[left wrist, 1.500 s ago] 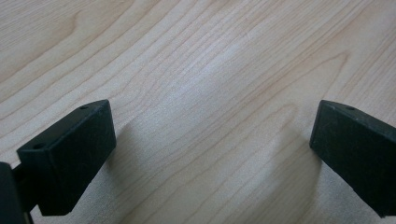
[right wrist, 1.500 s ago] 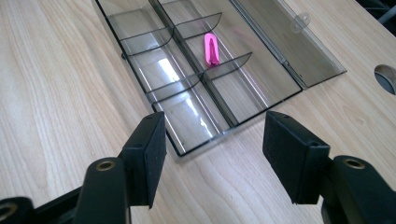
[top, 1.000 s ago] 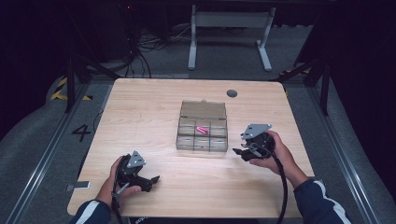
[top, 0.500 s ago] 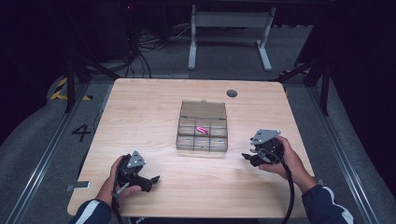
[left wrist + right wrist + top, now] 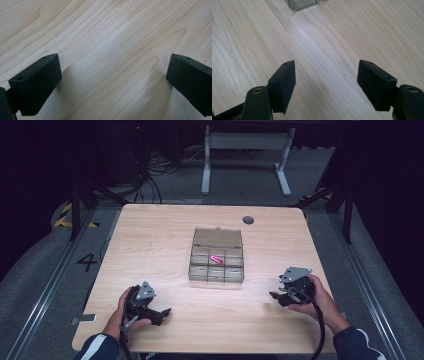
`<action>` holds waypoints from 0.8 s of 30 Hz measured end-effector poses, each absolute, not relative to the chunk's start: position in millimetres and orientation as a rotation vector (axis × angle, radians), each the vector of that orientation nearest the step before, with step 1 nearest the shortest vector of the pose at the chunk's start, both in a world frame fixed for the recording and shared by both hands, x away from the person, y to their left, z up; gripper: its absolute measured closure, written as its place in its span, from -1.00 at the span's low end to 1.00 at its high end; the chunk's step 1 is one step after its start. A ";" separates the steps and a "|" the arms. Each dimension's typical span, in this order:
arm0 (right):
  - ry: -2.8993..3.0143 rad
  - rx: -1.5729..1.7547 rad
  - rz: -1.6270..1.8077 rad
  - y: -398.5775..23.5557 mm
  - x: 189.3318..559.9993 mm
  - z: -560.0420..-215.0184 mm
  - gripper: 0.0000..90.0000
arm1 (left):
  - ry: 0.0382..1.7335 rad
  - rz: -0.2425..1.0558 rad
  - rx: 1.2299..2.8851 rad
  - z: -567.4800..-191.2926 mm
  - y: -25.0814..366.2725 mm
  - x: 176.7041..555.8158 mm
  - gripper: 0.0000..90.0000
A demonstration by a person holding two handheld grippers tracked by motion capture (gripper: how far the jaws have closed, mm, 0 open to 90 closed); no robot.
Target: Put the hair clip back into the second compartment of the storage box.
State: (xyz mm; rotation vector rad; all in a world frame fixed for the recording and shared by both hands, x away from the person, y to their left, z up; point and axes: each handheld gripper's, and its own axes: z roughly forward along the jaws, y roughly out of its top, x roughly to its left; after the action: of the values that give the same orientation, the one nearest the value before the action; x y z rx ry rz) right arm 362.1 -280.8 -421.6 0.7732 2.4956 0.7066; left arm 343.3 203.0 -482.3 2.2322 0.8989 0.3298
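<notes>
Both grippers spread, empty, on worktop; pink clip in compartment box looks light, slippery, pinch mid-body

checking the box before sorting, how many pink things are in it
1. A single pink piece lies tilted in the middle row of the clear compartment box, at the centre of the table. The near compartments look empty, though glare could hide something small or clear.

The table is pale wood-grain, smooth and matt. The compartment box looks like clear, faintly glossy plastic. The left gripper and right gripper have matt black jaws, probably plastic, the right's pads finely textured.
</notes>
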 end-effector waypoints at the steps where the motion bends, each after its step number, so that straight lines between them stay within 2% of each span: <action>1: 2.496 0.773 0.705 -282.9 361.4 -422.5 -0.29 | 0.899 0.329 2.232 -482.3 203.0 343.3 -0.99; 24: 2.428 0.883 0.765 -331.9 327.7 -451.1 -0.35 | 0.897 0.328 2.233 -482.3 202.9 343.6 -0.99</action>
State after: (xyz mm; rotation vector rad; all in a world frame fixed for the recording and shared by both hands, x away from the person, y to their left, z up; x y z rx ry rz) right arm 327.7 -331.9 -451.1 0.8828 2.4276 0.7655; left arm 343.6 202.9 -482.3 2.2330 0.8973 0.3277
